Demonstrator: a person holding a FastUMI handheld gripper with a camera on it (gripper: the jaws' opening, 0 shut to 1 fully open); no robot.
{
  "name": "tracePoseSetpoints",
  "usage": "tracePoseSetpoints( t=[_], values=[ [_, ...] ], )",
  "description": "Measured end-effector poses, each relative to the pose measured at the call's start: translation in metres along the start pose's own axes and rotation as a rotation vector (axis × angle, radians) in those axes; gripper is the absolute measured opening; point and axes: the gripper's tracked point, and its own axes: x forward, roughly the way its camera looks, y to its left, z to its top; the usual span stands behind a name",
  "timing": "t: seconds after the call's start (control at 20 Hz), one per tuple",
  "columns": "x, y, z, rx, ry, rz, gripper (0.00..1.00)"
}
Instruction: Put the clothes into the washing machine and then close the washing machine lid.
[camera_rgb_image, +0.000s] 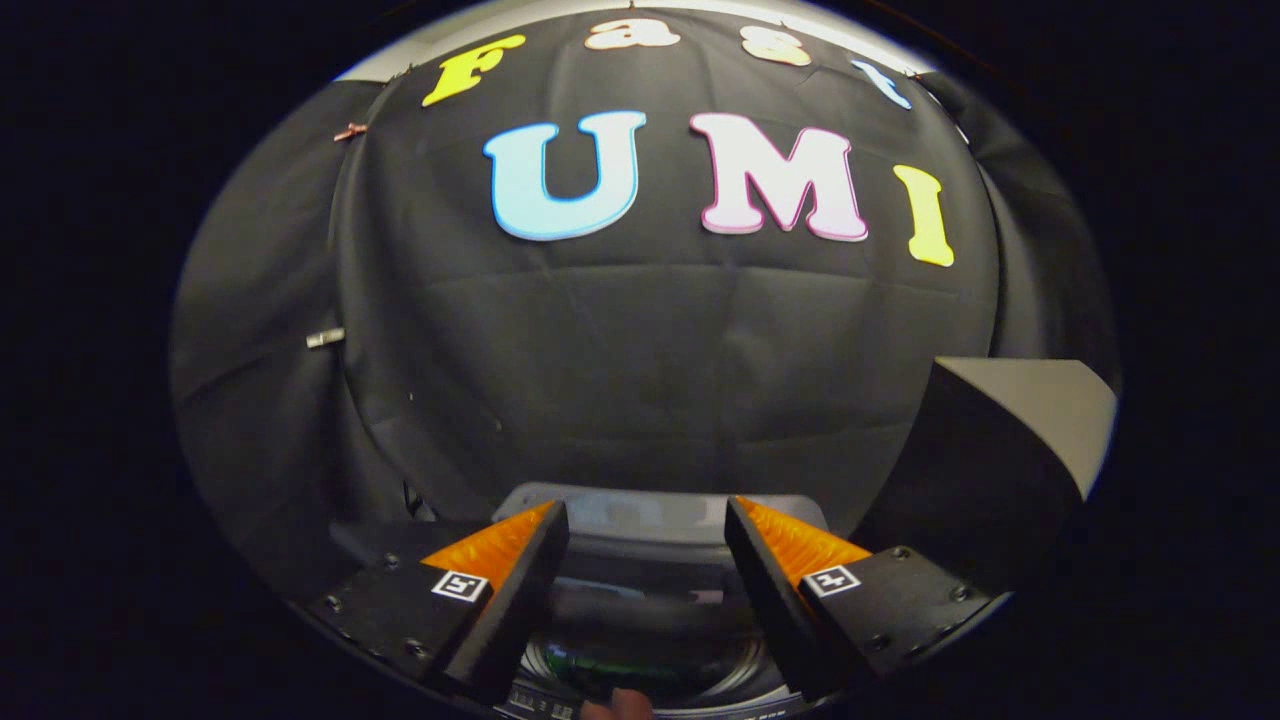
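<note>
The gripper (647, 520) hung above the washing machine (650, 590), its jaws spread wide with nothing between them. Down in the gap lay the machine's round drum opening (640, 665), with something green (600, 668) inside that might have been clothes, though I could not tell for sure. The grey lid (1010, 440) stood raised off to the right, in front of the black cloth wall (640, 340)
</note>
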Motion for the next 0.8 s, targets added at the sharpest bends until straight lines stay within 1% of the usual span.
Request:
tracePoseSetpoints(
  t=[0.2, 0.35, 0.5, 0.6, 0.8],
  values=[
    [-0.007, 0.002, -0.042, 0.028, 0.024, 0.018, 0.99],
    [-0.013, 0.008, -0.051, 0.01, 0.027, 0.035, 0.99],
    [-0.024, 0.009, -0.04, -0.001, -0.014, 0.043, 0.99],
    [-0.036, 0.006, -0.026, -0.022, -0.049, 0.032, 0.99],
    [-0.07, -0.004, 0.014, -0.059, -0.144, 0.004, 0.99]
  ],
)
